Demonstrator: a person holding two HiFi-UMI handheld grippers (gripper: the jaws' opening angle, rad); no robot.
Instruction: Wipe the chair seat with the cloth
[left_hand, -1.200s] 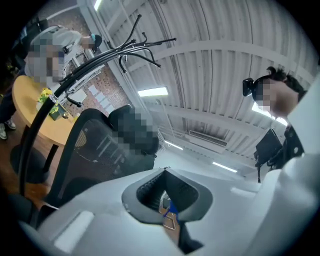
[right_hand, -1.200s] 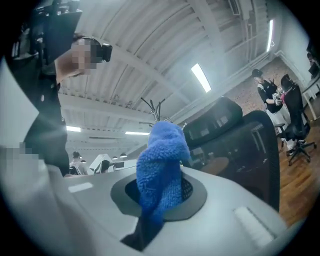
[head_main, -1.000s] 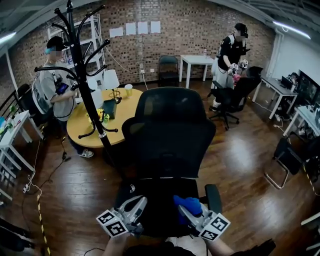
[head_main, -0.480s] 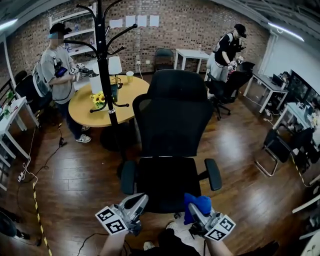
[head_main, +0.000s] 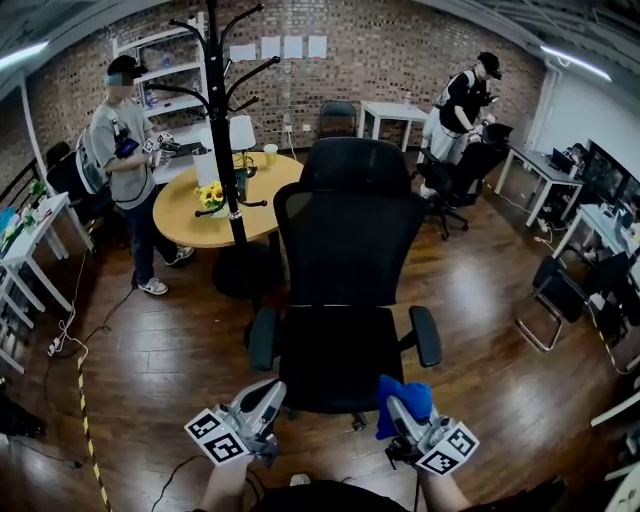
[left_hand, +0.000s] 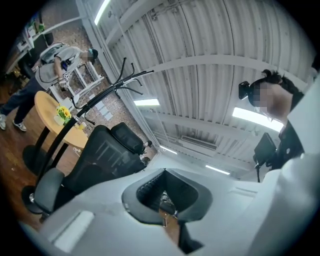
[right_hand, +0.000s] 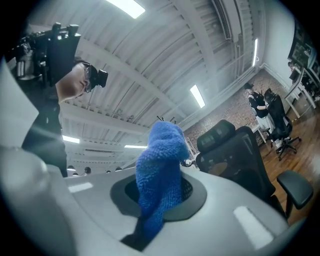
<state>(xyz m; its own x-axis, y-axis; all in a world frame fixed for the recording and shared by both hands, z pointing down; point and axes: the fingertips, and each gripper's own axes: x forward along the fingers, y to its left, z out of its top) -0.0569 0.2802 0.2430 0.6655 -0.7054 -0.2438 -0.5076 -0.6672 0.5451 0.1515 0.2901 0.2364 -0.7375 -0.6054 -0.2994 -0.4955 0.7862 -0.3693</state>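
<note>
1. Jaws, left gripper (head_main: 266, 394): pressed together at the tips (left_hand: 164, 171), with nothing held between them.
2. Jaws, right gripper (head_main: 394, 408): clamped on the blue cloth (head_main: 404, 397). In the right gripper view the cloth (right_hand: 161, 165) stands up out of the jaws as a bunched terry wad, and a tail of it hangs down through the slot.
3. Writing: each gripper carries a cube with black-and-white square markers, left (head_main: 218, 441) and right (head_main: 447, 451). These are patterns, not letters. White sheets (head_main: 293, 47) hang on the brick wall at 12 o'clock, too small to read.
4. Chair seat (head_main: 335, 360): black, at 12 o'clock from the grippers. The left gripper sits at the seat's 7 o'clock, off its front edge. The right gripper and the cloth are at its 5 o'clock, by the front right corner. Whether the cloth touches the seat cannot be told.
5. Chair parts: a mesh backrest (head_main: 348, 240) stands upright behind the seat, with an armrest at 9 o'clock (head_main: 263, 338) and another at 3 o'clock (head_main: 425, 335).
6. Open room: bare wooden floor (head_main: 160, 350) lies left and right of the chair.
7. Neighbours: a black coat stand (head_main: 232, 150) and a round yellow table (head_main: 190, 215) stand at 10 o'clock, near the backrest.
8. People: one stands at 10 o'clock (head_main: 125, 150) and one at 1 o'clock (head_main: 460, 100). Both are well apart from the chair.
</note>
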